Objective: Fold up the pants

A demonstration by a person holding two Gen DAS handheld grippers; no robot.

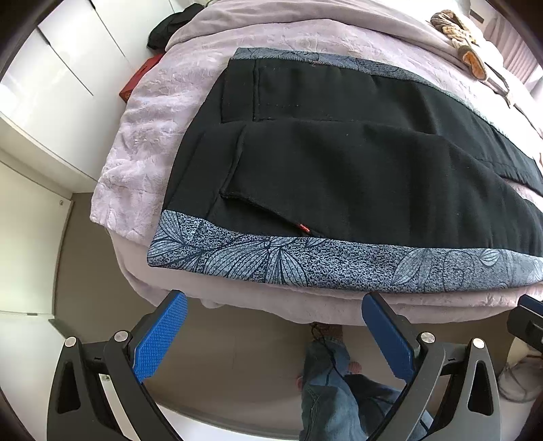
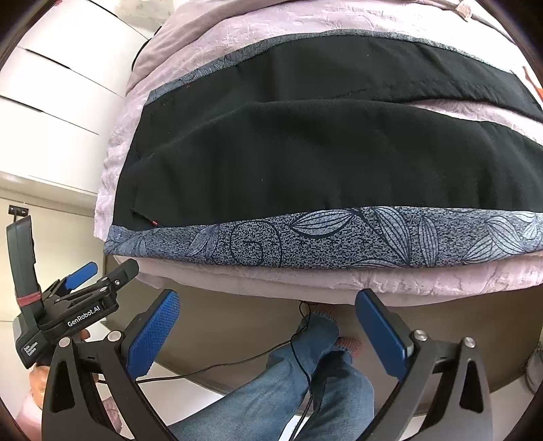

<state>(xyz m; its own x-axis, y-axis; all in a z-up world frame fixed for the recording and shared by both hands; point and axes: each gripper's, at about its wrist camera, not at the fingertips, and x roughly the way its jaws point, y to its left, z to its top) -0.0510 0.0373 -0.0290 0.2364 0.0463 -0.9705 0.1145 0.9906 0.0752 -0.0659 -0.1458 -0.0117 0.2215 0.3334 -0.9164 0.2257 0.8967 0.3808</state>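
Black pants (image 1: 339, 159) with grey-blue leaf-print side stripes (image 1: 305, 264) lie spread flat on the bed, waist end to the left, a back pocket with a small red tag (image 1: 303, 228) near the front edge. They also show in the right wrist view (image 2: 305, 152), with the printed stripe (image 2: 322, 237) along the front edge. My left gripper (image 1: 275, 305) is open and empty, just below the bed's front edge near the waist. My right gripper (image 2: 268, 302) is open and empty, below the front edge further along the leg. The left gripper shows in the right wrist view (image 2: 101, 271).
The bed has a lilac plush cover (image 1: 135, 163). White cabinets (image 1: 51, 84) stand to the left. A dark garment (image 1: 166, 27) and a red box (image 1: 135, 79) sit at the far left of the bed. The person's jeans legs (image 2: 288, 390) and a cable (image 2: 220, 368) are below.
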